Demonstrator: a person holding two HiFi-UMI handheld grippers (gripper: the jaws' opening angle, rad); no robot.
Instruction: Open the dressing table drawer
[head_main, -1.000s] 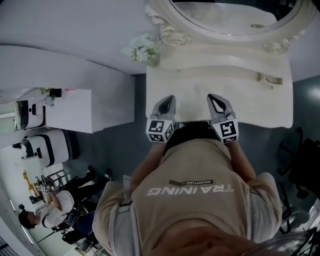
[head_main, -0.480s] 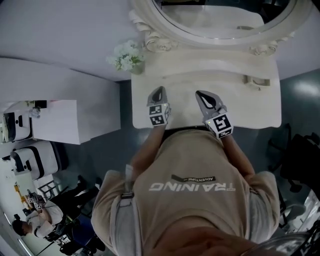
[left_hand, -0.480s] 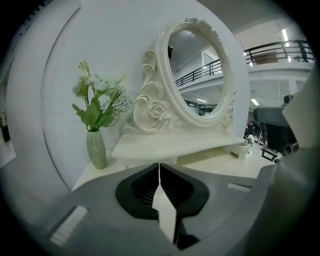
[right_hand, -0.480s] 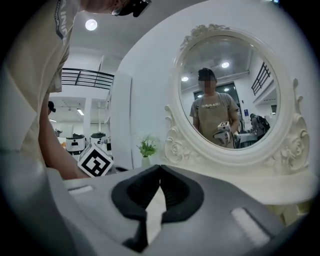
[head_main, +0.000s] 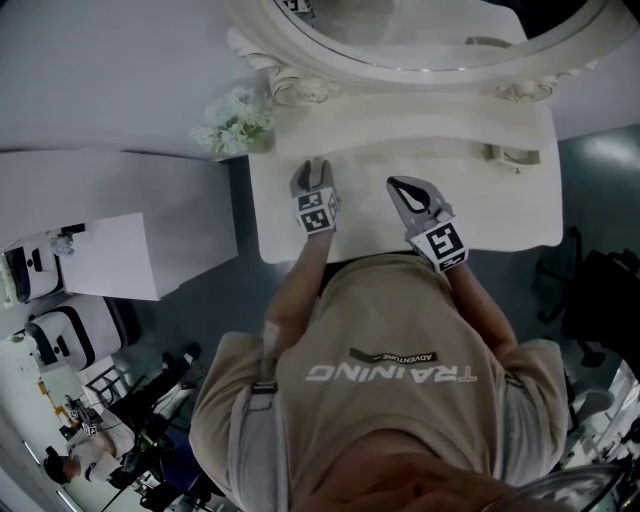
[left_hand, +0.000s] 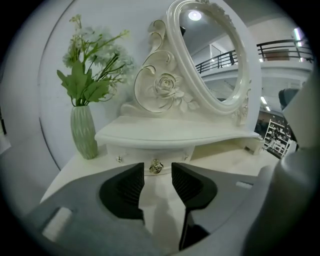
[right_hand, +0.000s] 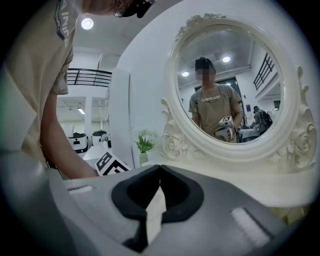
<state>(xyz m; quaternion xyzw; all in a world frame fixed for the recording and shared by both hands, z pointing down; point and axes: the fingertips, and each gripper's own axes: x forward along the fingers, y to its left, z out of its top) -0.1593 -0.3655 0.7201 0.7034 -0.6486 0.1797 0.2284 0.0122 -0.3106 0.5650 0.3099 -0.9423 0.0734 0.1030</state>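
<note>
Fingers (left_hand: 131, 187) of left gripper (left_hand: 157, 169) opening, empty; closed white drawer (left_hand: 142, 152), small gold knob (left_hand: 156, 166)

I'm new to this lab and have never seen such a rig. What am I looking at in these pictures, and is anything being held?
There is no robot here. A person holds a two-jawed tool in each hand. The head view comes from a camera on the person's head, looking steeply down at a white dressing table. The left and right gripper views come from a camera riding on each tool, looking along its jaws.

On the table stand an oval mirror and a green vase of flowers. Under the small shelf sits a drawer with a metal knob.

The left tool has its jaws opening with nothing between them, and the knob lies just ahead of the gap. The right tool is shut and empty. Nothing is held yet.
</note>
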